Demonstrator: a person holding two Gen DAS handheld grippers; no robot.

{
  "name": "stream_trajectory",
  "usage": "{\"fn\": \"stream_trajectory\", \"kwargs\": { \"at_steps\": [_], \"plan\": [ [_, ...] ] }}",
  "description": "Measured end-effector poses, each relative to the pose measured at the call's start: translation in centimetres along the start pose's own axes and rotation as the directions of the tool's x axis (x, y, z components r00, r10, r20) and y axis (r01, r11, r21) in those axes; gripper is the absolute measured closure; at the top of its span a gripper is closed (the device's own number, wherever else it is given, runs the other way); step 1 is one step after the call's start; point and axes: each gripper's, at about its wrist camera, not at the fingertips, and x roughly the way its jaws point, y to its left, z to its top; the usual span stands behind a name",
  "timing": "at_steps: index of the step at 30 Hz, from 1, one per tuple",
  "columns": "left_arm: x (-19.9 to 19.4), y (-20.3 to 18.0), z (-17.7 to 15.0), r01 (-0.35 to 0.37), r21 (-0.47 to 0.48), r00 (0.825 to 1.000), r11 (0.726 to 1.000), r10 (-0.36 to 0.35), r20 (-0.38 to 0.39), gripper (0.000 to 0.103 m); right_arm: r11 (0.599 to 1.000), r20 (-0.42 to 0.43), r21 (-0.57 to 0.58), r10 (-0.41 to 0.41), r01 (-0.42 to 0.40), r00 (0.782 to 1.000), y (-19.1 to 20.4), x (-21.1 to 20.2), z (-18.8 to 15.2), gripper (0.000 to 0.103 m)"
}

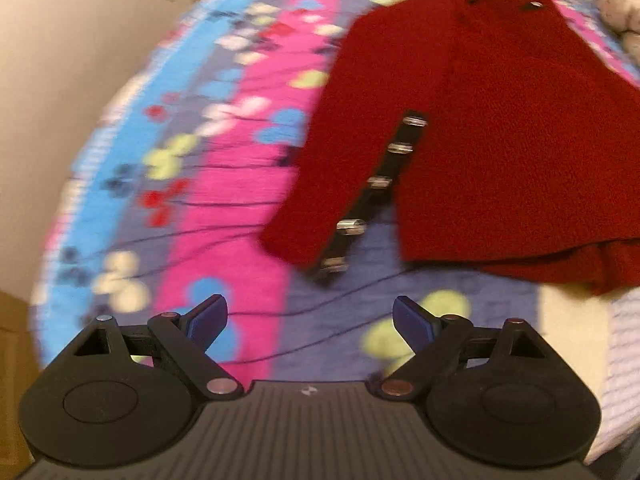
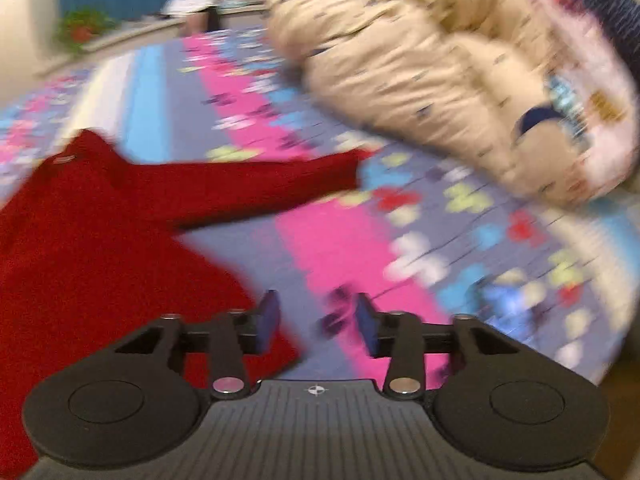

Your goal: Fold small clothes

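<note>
- Red sweater [image 1: 500,140] lies flat on the patterned bedspread [image 1: 240,200], neck end far, hem near; spread out like that so the sleeves can be folded in, my read.
- 1 sleeve [image 1: 332,176] runs down the left side in the left wrist view, cuff near; a black strip with silver snaps [image 1: 376,184] lies along its inner edge, touching it.
- Other sleeve [image 2: 260,184] stretches straight out to the right in the right wrist view, cuff toward the beige padded jacket [image 2: 420,72]. Fold not started, looks like.
- Left gripper [image 1: 310,320] jaws wide, nothing between them, hovering above bare bedspread just near of the snap-strip cuff; likely lined up to take that sleeve.
- Right gripper [image 2: 316,320] jaws part-way apart, empty; its left pad overlaps the sweater's hem corner in view, contact unclear with the blur.
- Beige jacket heaped far right, apart from the sweater body; probably next in the queue.
- Potted plant [image 2: 82,28] far left on a ledge, out of play.
</note>
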Motion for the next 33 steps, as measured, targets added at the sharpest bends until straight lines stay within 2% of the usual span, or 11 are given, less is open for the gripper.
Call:
{"fn": "stream_trajectory", "kwargs": {
  "at_steps": [2,4,6,8,15,19,23,25,28,30,33],
  "plan": [
    [1.7,-0.8,0.5,0.029,0.009,1.0,1.0,-0.029,-0.011,0.01,0.995,-0.031,-0.032,0.091,-0.092,0.995,2.0,0.0,-2.8,0.051],
    [3.2,-1.6,0.9,-0.017,0.056,1.0,0.998,0.017,-0.001,0.01,0.989,-0.065,-0.072,0.126,-0.131,0.99,4.6,0.7,-4.7,0.048],
    [4.2,-1.8,1.1,-0.061,0.092,0.998,0.994,0.06,0.018,0.01,0.985,-0.081,-0.116,0.122,-0.131,0.989,6.8,1.4,-6.5,0.047],
    [4.9,-1.5,1.3,-0.039,0.108,0.999,0.993,0.038,0.012,0.01,0.987,-0.094,-0.143,0.066,-0.079,0.993,8.0,1.8,-7.9,0.047],
    [6.8,-1.2,2.3,0.075,0.182,0.995,0.98,-0.086,0.052,0.01,0.994,-0.113,-0.098,0.041,-0.052,0.993,8.2,2.4,-8.1,0.047],
    [7.0,-0.1,3.2,0.124,0.189,0.991,0.974,-0.131,0.028,0.01,0.989,-0.087,-0.128,0.055,-0.066,0.995,8.9,2.1,-7.9,0.047],
    [7.5,2.1,3.6,0.069,0.194,0.997,0.979,-0.074,0.02,0.01,0.987,-0.08,-0.141,0.071,-0.082,0.994,9.8,1.6,-7.4,0.046],
    [8.1,3.4,3.7,0.125,0.206,0.991,0.97,-0.13,0.013,0.021,0.985,-0.085,-0.148,0.075,-0.087,0.994,10.2,1.4,-7.4,0.045],
    [7.4,4.8,4.9,0.164,0.164,0.985,0.973,-0.171,0.028,0.074,0.98,-0.087,-0.178,0.077,-0.091,0.993,10.9,1.1,-7.4,0.045],
    [6.8,5.6,6.6,0.156,0.13,0.985,0.979,-0.164,0.055,0.077,0.978,-0.082,-0.192,0.068,-0.083,0.994,11.2,0.8,-7.3,0.045],
    [5.4,8.7,11.4,0.129,0.039,0.975,0.991,-0.134,0.177,0.078,0.978,-0.08,-0.194,0.066,-0.081,0.995,11.5,0.3,-7.1,0.046]
  ]
}}
